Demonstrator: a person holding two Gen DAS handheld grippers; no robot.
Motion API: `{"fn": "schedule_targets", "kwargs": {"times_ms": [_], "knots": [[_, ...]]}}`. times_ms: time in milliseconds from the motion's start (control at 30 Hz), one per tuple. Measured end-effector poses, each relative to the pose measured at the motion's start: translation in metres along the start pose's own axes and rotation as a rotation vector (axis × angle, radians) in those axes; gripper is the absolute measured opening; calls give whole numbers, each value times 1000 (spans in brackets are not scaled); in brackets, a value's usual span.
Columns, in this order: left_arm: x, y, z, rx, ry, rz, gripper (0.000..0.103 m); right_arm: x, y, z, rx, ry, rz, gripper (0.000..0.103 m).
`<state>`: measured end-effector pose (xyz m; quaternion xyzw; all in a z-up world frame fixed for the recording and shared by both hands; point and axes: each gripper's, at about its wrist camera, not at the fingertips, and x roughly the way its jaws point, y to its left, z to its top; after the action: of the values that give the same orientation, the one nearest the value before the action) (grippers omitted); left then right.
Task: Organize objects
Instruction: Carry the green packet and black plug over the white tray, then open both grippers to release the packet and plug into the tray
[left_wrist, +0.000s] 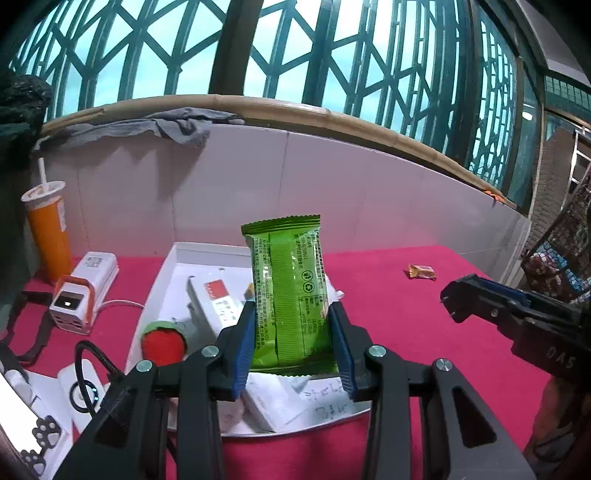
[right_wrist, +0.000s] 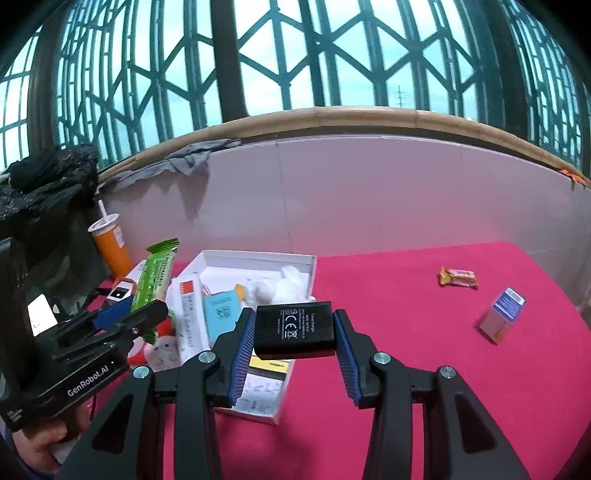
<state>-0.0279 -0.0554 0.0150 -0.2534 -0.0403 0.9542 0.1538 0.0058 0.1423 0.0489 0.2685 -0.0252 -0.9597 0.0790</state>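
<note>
A green snack pack (left_wrist: 290, 295) stands upright and a black charger (right_wrist: 294, 329) lies flat, both lifted above the white box (right_wrist: 258, 260).

Crimson-red felt tabletop (right_wrist: 424, 387), white open cardboard box (right_wrist: 258, 258), pale pink wall panel (right_wrist: 369, 192), teal-green diamond-lattice window grille (right_wrist: 295, 55). Bright green ribbed foil snack packet (left_wrist: 291, 295) with dark fine print, matte black charger block (right_wrist: 294, 329) with white lettering; both sit between blue ridged pads (left_wrist: 243, 347) on black frames. Orange plastic cup (left_wrist: 50, 229) with white lid and straw, orange-yellow candy wrapper (right_wrist: 458, 277), blue-and-silver small carton (right_wrist: 502, 314).
</note>
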Motion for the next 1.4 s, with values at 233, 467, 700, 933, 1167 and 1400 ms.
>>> {"fn": "schedule_targets", "kwargs": {"times_ms": [233, 467, 700, 933, 1167, 1400], "knots": [[-2, 16, 12, -8, -9, 20, 38, 15, 26, 10, -42, 9, 33, 45], [13, 33, 25, -35, 9, 32, 38, 34, 40, 22, -70, 16, 35, 45], [45, 55, 50, -92, 41, 20, 38, 63, 43, 38, -80, 41, 12, 45], [98, 76, 68, -168, 124, -23, 38, 107, 37, 53, -41, 91, 18, 45], [123, 88, 60, -226, 152, -22, 38, 168, 36, 49, 7, 170, 25, 45], [125, 99, 58, -266, 142, -37, 53, 199, 54, 49, 15, 188, 94, 46]]}}
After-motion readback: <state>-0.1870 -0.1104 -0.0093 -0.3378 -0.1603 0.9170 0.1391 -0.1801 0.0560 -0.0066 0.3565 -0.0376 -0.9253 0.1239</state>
